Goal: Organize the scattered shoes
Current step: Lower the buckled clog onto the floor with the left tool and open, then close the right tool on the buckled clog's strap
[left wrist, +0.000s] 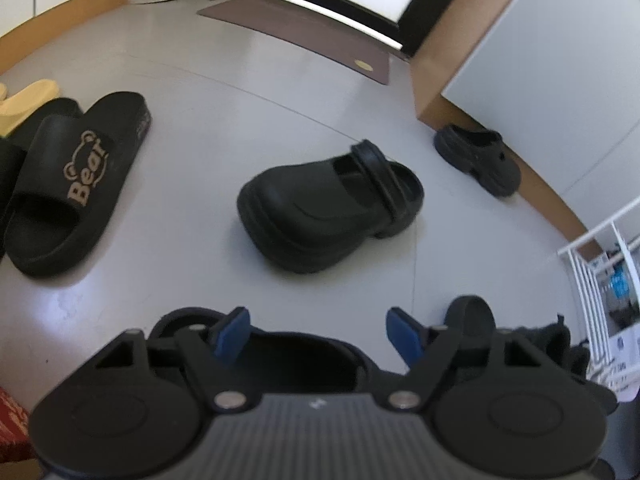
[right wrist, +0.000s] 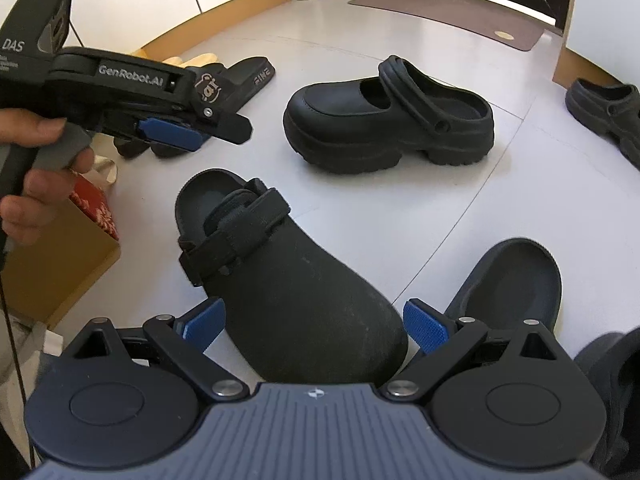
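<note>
Looking down my right tongs (right wrist: 314, 326), I see the jaws spread wide on either side of a black strapped clog's (right wrist: 280, 276) toe at lower centre, pads not pressing it. My left tongs (left wrist: 316, 336) stand open and empty over another dark shoe's opening. A chunky black platform clog (left wrist: 332, 208) sits mid-frame on the pale floor (left wrist: 208, 152), its mate (left wrist: 478, 158) by the wall at right, a "Bear" slide (left wrist: 68, 184) at left.

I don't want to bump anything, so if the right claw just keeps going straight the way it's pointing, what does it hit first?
Most likely the black strapped clog: its toe already sits between the open fingers of the right claw, apparently untouched, though depth is hard to judge.
</note>
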A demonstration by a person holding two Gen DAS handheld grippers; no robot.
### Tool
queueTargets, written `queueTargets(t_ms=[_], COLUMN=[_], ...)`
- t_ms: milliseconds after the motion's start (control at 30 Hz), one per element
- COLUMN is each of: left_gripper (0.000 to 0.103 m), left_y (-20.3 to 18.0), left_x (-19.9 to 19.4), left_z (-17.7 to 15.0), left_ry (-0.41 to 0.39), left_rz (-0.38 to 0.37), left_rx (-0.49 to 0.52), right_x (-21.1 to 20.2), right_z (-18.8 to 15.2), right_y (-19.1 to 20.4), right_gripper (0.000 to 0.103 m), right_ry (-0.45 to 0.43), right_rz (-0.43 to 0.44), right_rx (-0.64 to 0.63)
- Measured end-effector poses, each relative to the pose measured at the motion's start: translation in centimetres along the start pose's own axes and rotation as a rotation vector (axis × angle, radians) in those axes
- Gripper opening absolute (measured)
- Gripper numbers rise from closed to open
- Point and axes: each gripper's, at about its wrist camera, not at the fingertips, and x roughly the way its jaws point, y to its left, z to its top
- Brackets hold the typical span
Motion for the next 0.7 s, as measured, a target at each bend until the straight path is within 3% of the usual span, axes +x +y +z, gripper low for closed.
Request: queueTargets(t_ms=[200,700], left_gripper=[0.077,0.078], left_y=[1.8,2.0], left_x=[0.1,-0.1], left_z=[1.1,0.0], left_ry=[-0.029,0.001], left_rz=[0.019,0.022], left_rx=[-0.072,-0.059], right_x=[1.2,4.6], right_z=[0.4,0.4], right_y=[-0.4,-1.0], right_gripper=[0.099,0.096], right_ry=[0.011,0.074], right_rz=[0.008,0.046], right_rx=[-0.043,-0.066])
